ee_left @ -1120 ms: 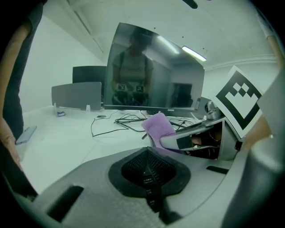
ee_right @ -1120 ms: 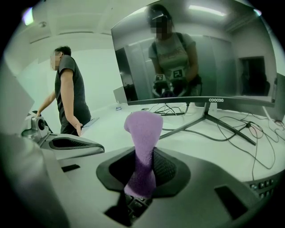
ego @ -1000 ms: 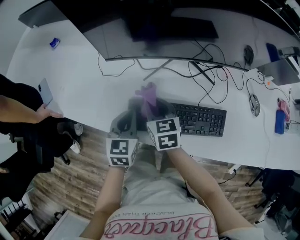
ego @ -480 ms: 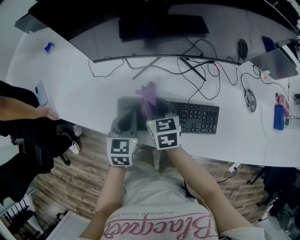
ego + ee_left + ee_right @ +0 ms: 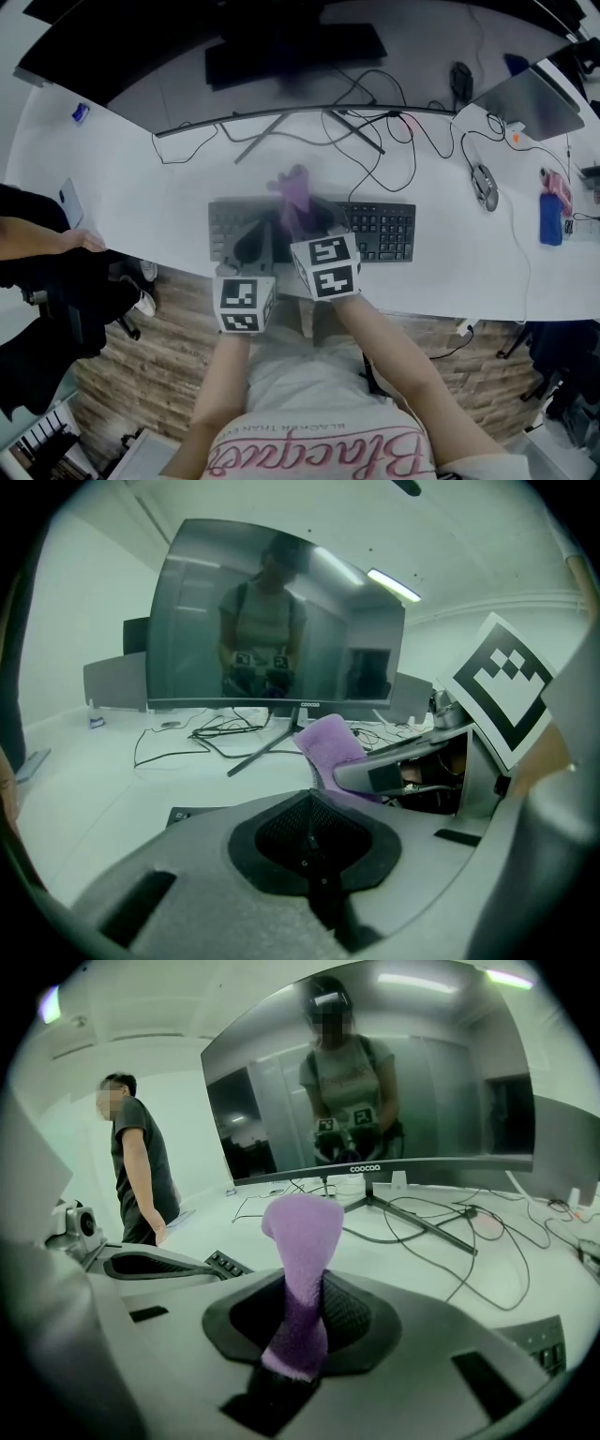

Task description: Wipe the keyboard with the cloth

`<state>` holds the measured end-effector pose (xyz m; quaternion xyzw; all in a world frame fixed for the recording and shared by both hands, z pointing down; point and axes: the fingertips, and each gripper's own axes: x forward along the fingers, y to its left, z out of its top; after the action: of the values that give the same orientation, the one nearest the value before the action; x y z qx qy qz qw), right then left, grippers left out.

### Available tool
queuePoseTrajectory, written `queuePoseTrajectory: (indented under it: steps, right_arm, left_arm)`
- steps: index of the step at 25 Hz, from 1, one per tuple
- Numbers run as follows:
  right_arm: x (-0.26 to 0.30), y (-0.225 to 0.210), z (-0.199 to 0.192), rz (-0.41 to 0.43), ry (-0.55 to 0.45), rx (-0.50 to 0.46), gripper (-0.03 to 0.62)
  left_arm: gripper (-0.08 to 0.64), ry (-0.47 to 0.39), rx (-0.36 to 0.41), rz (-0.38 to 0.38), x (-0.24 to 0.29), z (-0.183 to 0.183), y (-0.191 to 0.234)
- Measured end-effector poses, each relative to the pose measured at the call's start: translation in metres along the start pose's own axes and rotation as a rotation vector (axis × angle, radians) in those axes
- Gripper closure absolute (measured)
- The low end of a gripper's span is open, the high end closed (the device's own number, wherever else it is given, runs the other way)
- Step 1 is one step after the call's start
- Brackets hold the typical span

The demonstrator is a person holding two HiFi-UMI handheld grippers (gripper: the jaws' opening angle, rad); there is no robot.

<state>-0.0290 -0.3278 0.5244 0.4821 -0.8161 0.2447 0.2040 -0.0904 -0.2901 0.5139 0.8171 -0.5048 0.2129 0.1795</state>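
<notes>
1. Desk [image 5: 141,187]: white, and it carries everything. A person stands at its left end, well apart from my work.
2. Monitor [image 5: 187,56]: curved and dark, set behind the keyboard, with loose cables trailing between the two.
3. Keyboard [image 5: 384,230]: black, lying near the desk's front edge, right under my jaws. Its long axis runs left to right across me. My grippers cover its left and middle part, so the bare keys all lie off to my right.
4. Left gripper [image 5: 314,841]: my jaws are pressed together with nothing between them. It hangs just beside the right one, over the keyboard's left part.
5. Right gripper [image 5: 314,230]: my jaws are clamped on the cloth, gripping its lower end. This is the hand that does the wiping, I judge, and it is also the nearer one to the bare keys.
6. Cloth [image 5: 302,1241]: purple, standing up and forward out of my right jaws, its free end above the keys and not touching them. I judge it must tip down onto the keys, then sweep along the long axis.
</notes>
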Motion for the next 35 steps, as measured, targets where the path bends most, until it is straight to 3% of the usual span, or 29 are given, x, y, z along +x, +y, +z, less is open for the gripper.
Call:
queuePoseTrajectory:
  steps: [23, 35]
  right_arm:
    - [-0.054, -0.094, -0.020, -0.037, 0.000, 0.008, 0.505]
    - [-0.085, -0.144, -0.030, -0.062, -0.004, 0.020, 0.505]
  left_arm:
    - [0.554, -0.020, 0.041, -0.095, 0.040, 0.015, -0.107]
    - [0.554, -0.030, 0.053, -0.099, 0.057, 0.025, -0.149]
